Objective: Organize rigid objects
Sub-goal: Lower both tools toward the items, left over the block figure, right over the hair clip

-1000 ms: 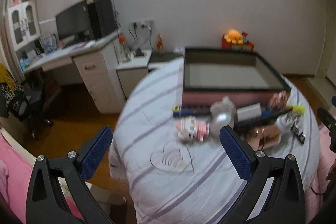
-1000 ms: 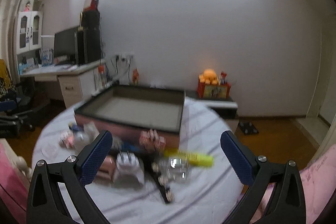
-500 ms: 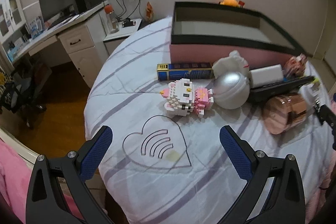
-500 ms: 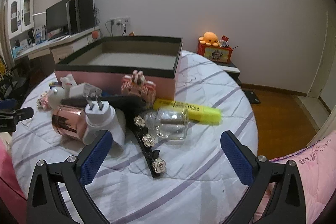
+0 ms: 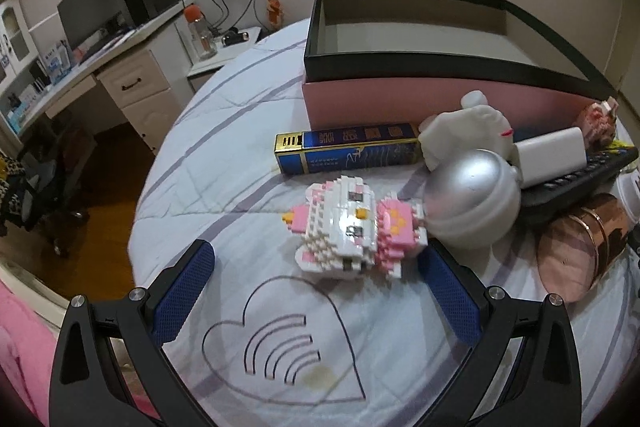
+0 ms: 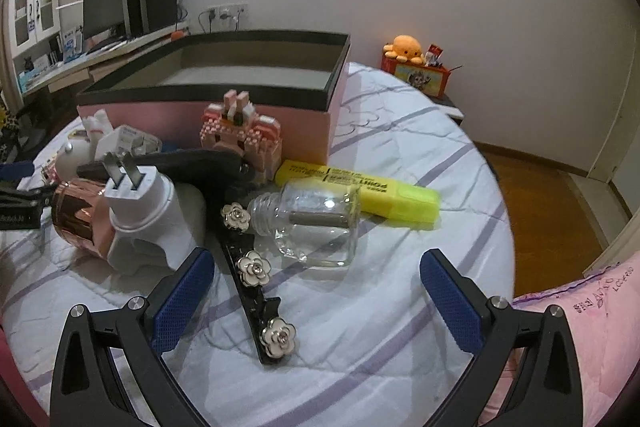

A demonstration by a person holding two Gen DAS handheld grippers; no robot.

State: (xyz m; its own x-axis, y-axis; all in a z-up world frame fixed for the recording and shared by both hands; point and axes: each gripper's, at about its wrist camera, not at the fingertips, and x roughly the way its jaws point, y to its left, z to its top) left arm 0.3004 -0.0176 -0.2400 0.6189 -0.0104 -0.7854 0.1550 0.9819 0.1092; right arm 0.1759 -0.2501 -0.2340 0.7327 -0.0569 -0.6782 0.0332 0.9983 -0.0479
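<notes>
Nearest my left gripper (image 5: 316,277), jaws spread wide and empty: one block-built cat figure (image 5: 352,227), white and pink, lying on its side on the striped bedspread (image 5: 224,155), its lower edge just between my fingertips. I judge this the item in hand. To take it well I would lower the gripper squarely over the body, close on the broad flat sides rather than the small protruding studs, and squeeze gently, since block builds shed pieces.

Nearest my right gripper (image 6: 316,277), likewise spread and holding nothing: one black hair clip (image 6: 256,283) with three flower ornaments, running up between the fingers; one clear glass bottle (image 6: 316,223) on its side, uncapped, nothing visible inside it except a dark rod-like shape that I cannot identify.

Middle row, left to right in the right wrist view: rose-gold tin (image 6: 78,219) on its side; white plug adapter (image 6: 140,211); yellow highlighter (image 6: 360,197) touching the bottle's far side. From the left wrist view: silver dome (image 5: 472,203) touching the cat figure; blue-and-gold carton (image 5: 348,147) behind.

Second block figure (image 6: 240,135), pink, stands against the box front.

Farthest: one pink box (image 5: 400,103) with black rim, open-topped. What I see of its floor is bare; the near inside wall is hidden from both cameras. All loose items lie outside it, so the sorting is, by my reckoning, barely begun.
</notes>
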